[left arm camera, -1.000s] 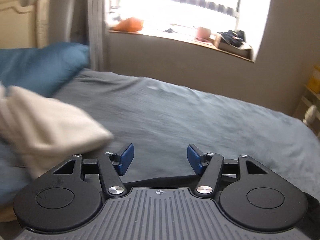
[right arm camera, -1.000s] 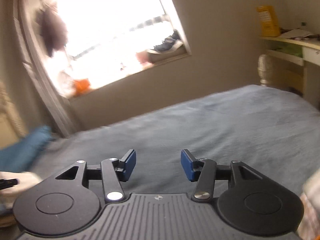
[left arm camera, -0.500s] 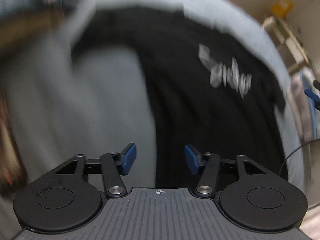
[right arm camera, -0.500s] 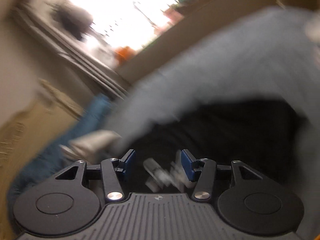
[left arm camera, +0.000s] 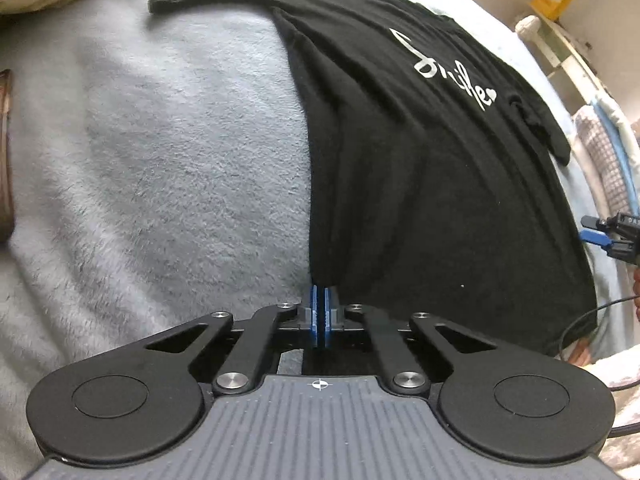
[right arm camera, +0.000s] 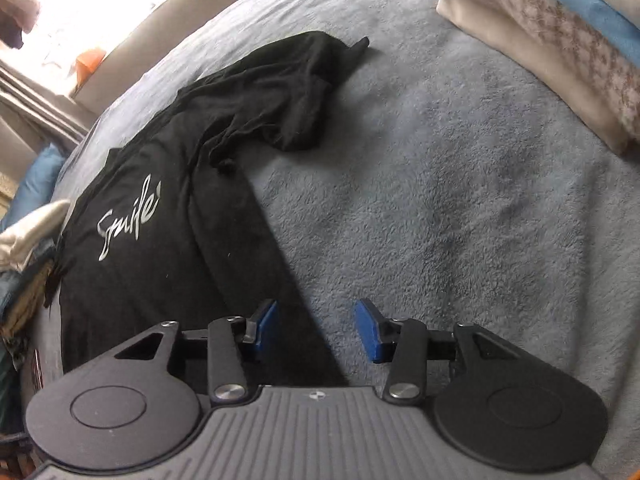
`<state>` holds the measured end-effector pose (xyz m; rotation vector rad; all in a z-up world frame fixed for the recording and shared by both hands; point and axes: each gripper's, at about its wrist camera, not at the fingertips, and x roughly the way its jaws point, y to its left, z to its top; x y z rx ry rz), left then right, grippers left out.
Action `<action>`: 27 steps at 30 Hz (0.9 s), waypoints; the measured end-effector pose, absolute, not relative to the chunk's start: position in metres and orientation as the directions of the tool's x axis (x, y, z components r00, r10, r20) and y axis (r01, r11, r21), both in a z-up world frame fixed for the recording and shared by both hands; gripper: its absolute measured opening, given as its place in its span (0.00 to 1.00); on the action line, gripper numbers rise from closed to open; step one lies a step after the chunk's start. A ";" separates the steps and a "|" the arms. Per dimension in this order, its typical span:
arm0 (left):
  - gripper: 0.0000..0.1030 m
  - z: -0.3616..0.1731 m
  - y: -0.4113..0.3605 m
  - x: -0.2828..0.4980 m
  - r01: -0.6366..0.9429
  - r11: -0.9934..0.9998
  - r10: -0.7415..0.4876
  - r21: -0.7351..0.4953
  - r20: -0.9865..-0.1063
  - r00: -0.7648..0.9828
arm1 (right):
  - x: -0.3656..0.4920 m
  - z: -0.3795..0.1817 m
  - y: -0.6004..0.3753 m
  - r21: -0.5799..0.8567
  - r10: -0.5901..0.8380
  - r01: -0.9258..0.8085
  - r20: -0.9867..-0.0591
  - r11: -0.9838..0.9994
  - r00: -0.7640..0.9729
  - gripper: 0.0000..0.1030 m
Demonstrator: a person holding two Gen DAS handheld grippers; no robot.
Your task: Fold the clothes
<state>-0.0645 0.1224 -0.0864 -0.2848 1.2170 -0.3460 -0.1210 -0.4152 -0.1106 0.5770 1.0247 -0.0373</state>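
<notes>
Black T-shirt (left arm camera: 420, 168) hem clamped in left gripper (left arm camera: 320, 312); right gripper (right arm camera: 316, 328) fingers apart, empty.

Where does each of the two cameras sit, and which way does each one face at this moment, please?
Left wrist: rides the left gripper, looking along its shut fingers up the black T-shirt from its hem corner; the right gripper shows at the frame's right edge.
Right wrist: rides the right gripper, fingers open over the shirt's other hem corner, facing the window.
Shared: the T-shirt and grey blanket.

Shirt hem (left arm camera: 320, 280) hidden between jaws
</notes>
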 end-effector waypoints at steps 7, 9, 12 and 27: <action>0.01 -0.089 0.131 -0.073 0.028 0.890 -0.443 -0.455 -0.847 0.293 | -0.125 -0.108 -0.423 0.404 0.215 0.257 -0.811 0.878 0.544 0.45; 0.02 -0.090 0.133 -0.075 0.006 0.882 -0.453 -0.472 -0.843 0.290 | -0.122 -0.113 -0.425 0.408 0.219 0.258 -0.812 0.876 0.541 0.45; 0.03 -0.095 0.135 -0.077 0.004 0.884 -0.453 -0.467 -0.854 0.257 | -0.123 -0.114 -0.428 0.431 0.243 0.247 -0.802 0.868 0.546 0.45; 0.24 -0.103 0.120 -0.080 0.174 0.872 -0.478 -0.458 -0.873 0.100 | -0.124 -0.118 -0.407 0.372 0.286 0.106 -0.842 0.922 0.458 0.46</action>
